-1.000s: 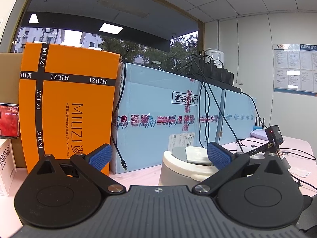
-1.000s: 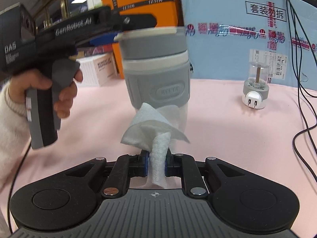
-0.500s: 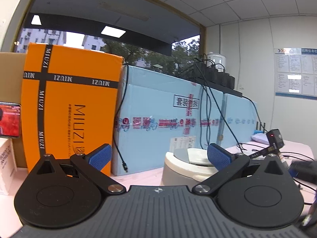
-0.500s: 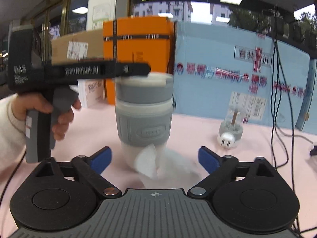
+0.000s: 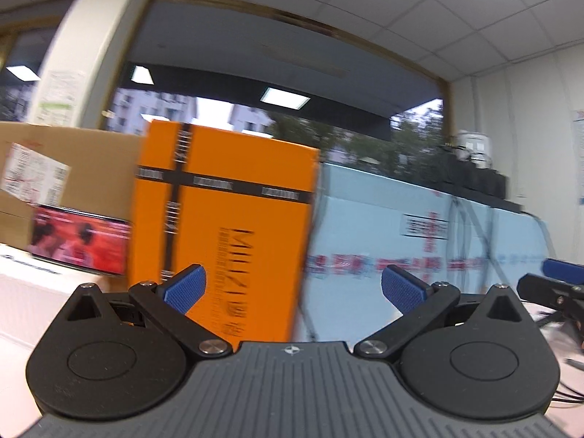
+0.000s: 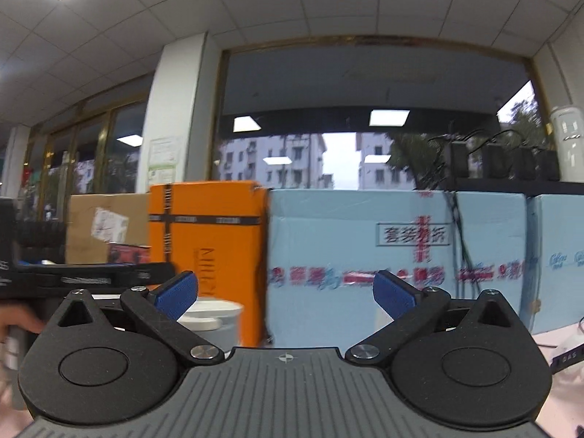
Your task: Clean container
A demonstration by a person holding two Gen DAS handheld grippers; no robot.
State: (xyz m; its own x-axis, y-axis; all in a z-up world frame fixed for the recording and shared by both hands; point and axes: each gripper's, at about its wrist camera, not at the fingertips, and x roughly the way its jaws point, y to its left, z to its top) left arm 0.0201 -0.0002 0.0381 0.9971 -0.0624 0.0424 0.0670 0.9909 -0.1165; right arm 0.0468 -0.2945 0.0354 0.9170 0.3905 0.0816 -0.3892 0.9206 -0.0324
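White and grey, the container [image 6: 213, 323] shows only its top part, a pale lid over a grey body, in the right wrist view. It stands just left of the orange box [image 6: 208, 252], partly behind the left finger of the right gripper [image 6: 284, 294]. One container is visible. The right gripper's jaws stand wide with nothing between them. The left gripper [image 5: 294, 288] is also spread wide and empty. Right of the orange box stand three light blue cartons [image 6: 357, 255], and left of it one brown carton [image 6: 106, 230].

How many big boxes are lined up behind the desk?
4, perhaps more hidden: brown cardboard box far left, orange box next, then two light blue boxes; a further blue one shows at the right edge.
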